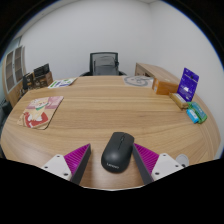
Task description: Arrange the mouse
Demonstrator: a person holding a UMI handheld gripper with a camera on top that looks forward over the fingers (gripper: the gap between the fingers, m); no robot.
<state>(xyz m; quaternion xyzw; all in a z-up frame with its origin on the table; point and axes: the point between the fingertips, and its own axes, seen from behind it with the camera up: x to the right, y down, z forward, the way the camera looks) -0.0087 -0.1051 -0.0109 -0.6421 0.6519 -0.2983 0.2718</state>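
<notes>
Mouse (117,151) sits on the bench (100,110) at the near edge, between the fingers, long axis pointing away from the camera. Gripper (117,160) jaws apart, clear gap each side of the mouse; pads (76,158) not touching it.

Handling, my read: light, rigid plastic shell, smooth and rounded on top, so likely slippery if pinched high. Best hold looks like the two flanks around mid-length, low on the sides where they are flattest. Squeeze should be modest; buttons and wheel at the far end are best avoided.

Elsewhere: mat (40,110) at left, purple box (187,82) far right, chair (104,64) beyond the bench. All well apart from the mouse.
</notes>
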